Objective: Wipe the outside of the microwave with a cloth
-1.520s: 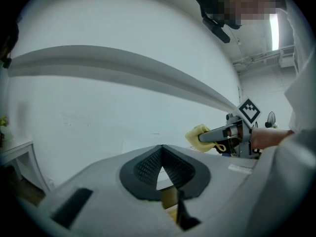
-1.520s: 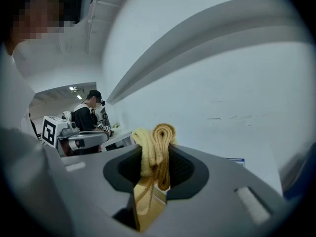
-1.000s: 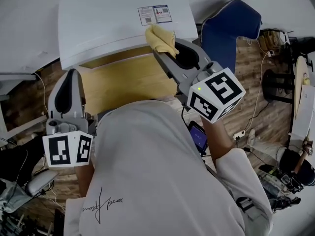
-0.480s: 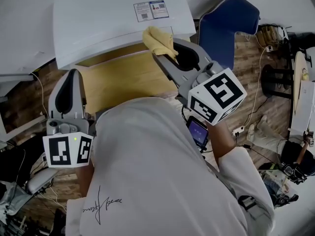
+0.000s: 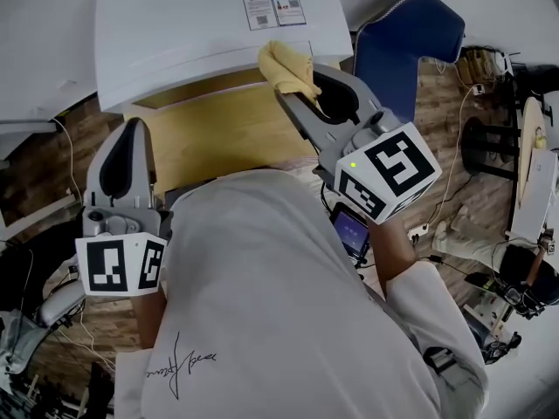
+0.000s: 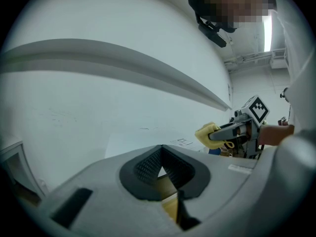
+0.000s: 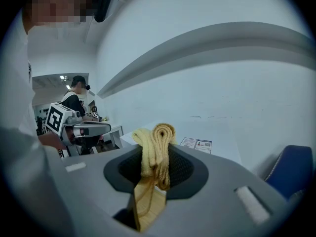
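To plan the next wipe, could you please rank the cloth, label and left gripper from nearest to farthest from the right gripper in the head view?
1. Cloth: held by the right gripper.
2. Label: just beyond, on the microwave top.
3. Left gripper: across the table, at the person's left.

Microwave [image 5: 175, 33] label [image 5: 274, 10] print too small to read

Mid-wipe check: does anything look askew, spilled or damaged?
Nothing stands out. The yellow cloth is bunched in the right gripper at the front edge of the white microwave; no spill or damage shows.
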A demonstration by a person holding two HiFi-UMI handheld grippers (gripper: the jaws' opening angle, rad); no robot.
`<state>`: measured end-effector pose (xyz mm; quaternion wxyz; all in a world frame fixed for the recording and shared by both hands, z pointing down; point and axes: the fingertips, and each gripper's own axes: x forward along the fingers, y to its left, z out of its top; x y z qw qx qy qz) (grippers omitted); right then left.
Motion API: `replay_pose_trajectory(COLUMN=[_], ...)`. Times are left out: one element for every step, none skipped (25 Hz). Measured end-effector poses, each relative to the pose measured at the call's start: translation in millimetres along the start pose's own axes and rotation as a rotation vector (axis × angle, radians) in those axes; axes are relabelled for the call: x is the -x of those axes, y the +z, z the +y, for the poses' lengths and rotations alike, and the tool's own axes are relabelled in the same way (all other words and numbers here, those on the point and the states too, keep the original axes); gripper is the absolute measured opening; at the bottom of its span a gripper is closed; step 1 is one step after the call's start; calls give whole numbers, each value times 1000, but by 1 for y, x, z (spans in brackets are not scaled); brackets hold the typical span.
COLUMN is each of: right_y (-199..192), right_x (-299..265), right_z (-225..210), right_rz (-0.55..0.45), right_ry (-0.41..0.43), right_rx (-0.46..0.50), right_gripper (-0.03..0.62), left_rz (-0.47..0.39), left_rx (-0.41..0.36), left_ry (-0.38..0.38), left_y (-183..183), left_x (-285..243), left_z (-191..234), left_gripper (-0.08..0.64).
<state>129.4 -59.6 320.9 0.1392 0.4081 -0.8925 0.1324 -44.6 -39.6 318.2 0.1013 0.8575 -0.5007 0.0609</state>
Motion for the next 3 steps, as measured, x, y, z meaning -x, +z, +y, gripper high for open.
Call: replay_pose_trajectory(right_y=[0, 0, 1], right_x=[1, 3, 5], right_z=[-2, -3, -5], right_rz=[-2, -5, -8], right_ry=[-6, -12, -19], right_rx=[-1, -3, -5], right_gripper=[114, 114, 115], left_rz=[2, 4, 6], left_rx=[-3, -7, -12], left_ry=[-2, -5, -8], left_y=[-1, -1, -1], left_x=[0, -1, -2], left_z=[-1, -2, -2], left_gripper=[-6, -6, -6])
